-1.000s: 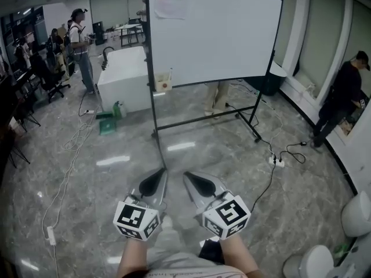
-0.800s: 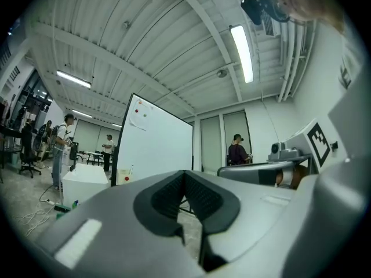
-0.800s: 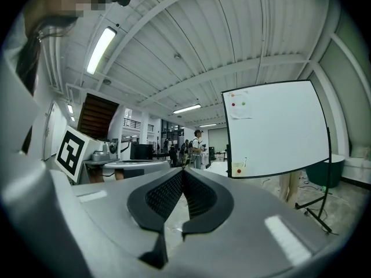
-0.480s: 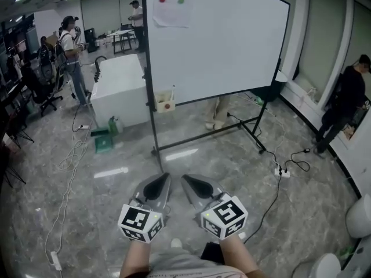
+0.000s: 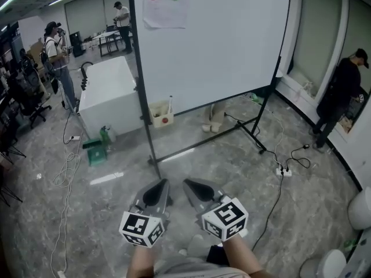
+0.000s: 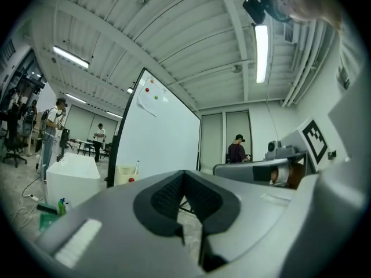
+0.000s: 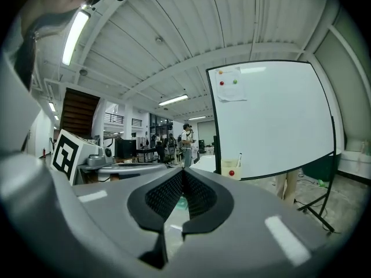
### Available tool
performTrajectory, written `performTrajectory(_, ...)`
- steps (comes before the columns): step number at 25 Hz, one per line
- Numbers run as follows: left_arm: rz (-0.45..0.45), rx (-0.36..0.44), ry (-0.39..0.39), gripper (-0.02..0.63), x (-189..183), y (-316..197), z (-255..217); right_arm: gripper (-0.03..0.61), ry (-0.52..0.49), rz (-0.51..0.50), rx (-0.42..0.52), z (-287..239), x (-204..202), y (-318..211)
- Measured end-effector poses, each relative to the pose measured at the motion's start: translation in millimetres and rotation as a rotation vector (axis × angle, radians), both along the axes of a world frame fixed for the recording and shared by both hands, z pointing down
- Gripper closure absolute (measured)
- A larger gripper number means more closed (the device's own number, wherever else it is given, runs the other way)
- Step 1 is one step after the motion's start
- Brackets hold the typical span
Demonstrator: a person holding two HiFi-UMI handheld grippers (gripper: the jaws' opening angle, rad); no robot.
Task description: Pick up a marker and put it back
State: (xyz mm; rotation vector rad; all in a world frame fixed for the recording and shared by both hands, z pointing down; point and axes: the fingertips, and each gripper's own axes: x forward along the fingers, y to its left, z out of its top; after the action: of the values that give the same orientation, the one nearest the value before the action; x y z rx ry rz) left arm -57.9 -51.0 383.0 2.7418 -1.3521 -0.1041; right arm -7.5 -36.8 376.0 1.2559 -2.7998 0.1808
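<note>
Head view; left tool (image 5: 162,183), right tool (image 5: 187,183) level, side by side; both closed, empty

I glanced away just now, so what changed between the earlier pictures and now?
The view has closed in on the whiteboard; it and the small box on its frame now look nearer. Nothing was taken or let go. The left tool and right tool stay shut, empty, side by side.
</note>
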Motion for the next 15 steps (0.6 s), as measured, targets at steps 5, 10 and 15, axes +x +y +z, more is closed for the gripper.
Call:
performTrajectory(5, -0.007, 0.002, 0.007, 0.614, -1.5, -45.2, -0.2, 0.577, 0.000, 0.005, -0.007, 2.8, 2.2, -49.9)
performTrajectory(10, -0.026, -0.010, 0.007, 0.614, -3.4, -103.9, 9.1, 0.577, -0.001, -0.007, -0.008, 7.7, 2.0, -115.6)
performTrajectory(15, -0.048, 0.015, 0.012, 0.614, -0.1, -171.5, -2.9, 0.577, 0.011, -0.019, -0.005, 3.1, 5.1, -188.4)
